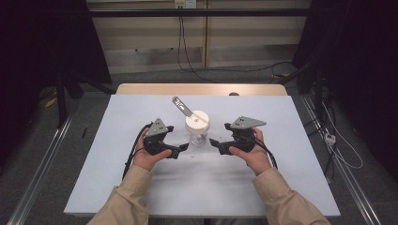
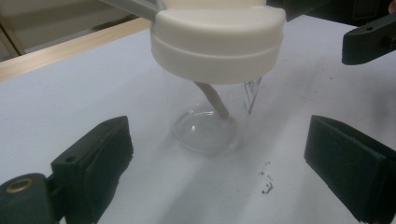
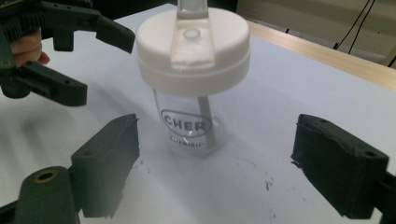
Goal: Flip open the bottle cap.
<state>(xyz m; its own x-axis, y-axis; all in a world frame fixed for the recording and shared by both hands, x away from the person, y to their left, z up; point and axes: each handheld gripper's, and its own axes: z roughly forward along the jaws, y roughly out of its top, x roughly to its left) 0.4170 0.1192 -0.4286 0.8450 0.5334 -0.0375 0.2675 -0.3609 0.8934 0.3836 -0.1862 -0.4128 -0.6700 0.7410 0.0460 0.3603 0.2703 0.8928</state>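
A clear plastic cup [image 1: 197, 133] with a white lid [image 1: 197, 120] stands upright at the middle of the white-covered table [image 1: 141, 187]. A grey flip spout [image 1: 182, 107] sticks up and back-left from the lid, and a pale straw [image 2: 212, 99] runs down inside. My left gripper [image 1: 184, 147] hovers just left of the cup, jaws open and empty, with the cup [image 2: 217, 126] ahead of them in the left gripper view. My right gripper [image 1: 213, 143] sits just right of the cup, also open; the cup [image 3: 191, 126], printed "CHER", stands beyond its jaws.
The wooden table edge [image 1: 202, 89] runs along the far side. Small dark specks [image 2: 267, 179] mark the sheet near the cup. Cables [image 1: 338, 145] lie on the floor to the right, and metal rails [image 1: 42, 164] flank the table.
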